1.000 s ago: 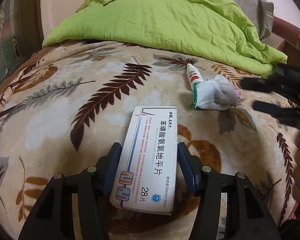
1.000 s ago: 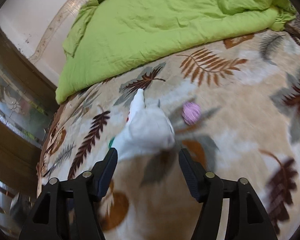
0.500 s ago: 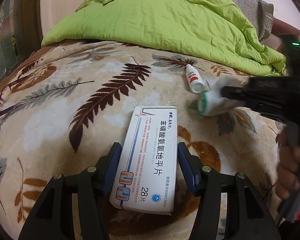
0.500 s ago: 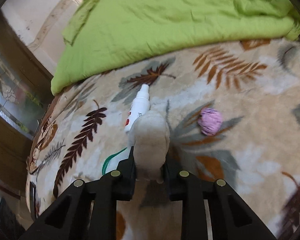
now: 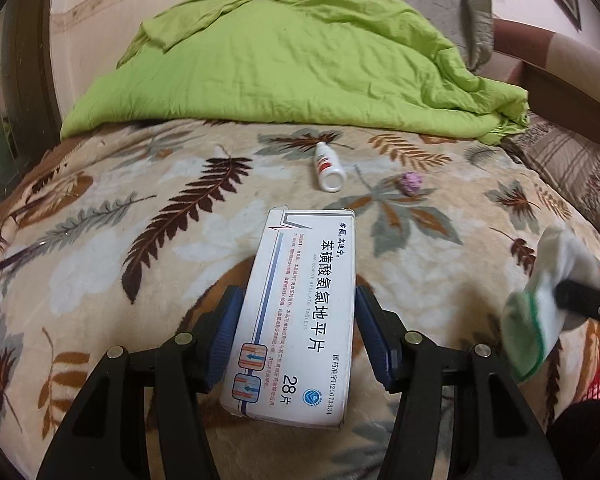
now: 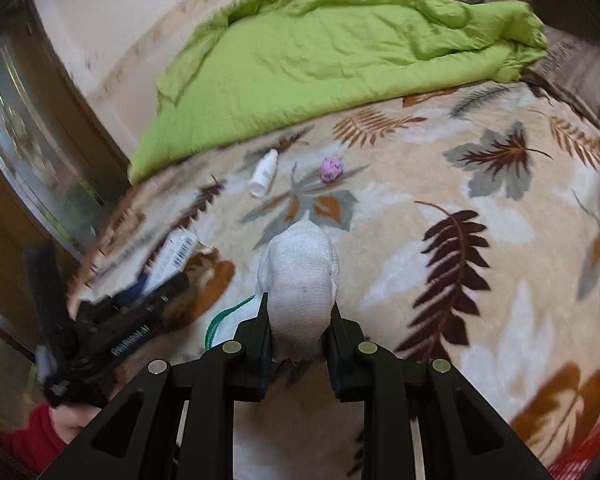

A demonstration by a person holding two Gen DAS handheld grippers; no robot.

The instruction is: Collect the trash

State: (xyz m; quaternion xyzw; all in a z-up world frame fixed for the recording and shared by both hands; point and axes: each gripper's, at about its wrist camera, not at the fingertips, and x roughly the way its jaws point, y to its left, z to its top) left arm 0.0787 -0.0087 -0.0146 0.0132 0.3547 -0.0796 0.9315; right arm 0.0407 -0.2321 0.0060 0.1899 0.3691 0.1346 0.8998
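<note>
- Right wrist view: right gripper [image 6: 298, 326] has its jaws pinching a white knitted sock with a green cuff [image 6: 300, 280], lifted above the leaf-patterned blanket [image 6: 480, 208].
- Ahead of those jaws lie a small white bottle [image 6: 264, 172] and a purple crumpled ball [image 6: 332, 169].
- Left gripper [image 5: 298, 336] jaws clamp a white cardboard medicine box [image 5: 300, 308] by its long sides.

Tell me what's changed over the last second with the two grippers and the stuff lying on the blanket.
The right gripper closed on the white glove and carried it away from the small bottle and pink ball, toward the near right edge of the bed. The left gripper stayed put, its fingers either side of the medicine box. Bottle, ball and green quilt lie where they were.
</note>
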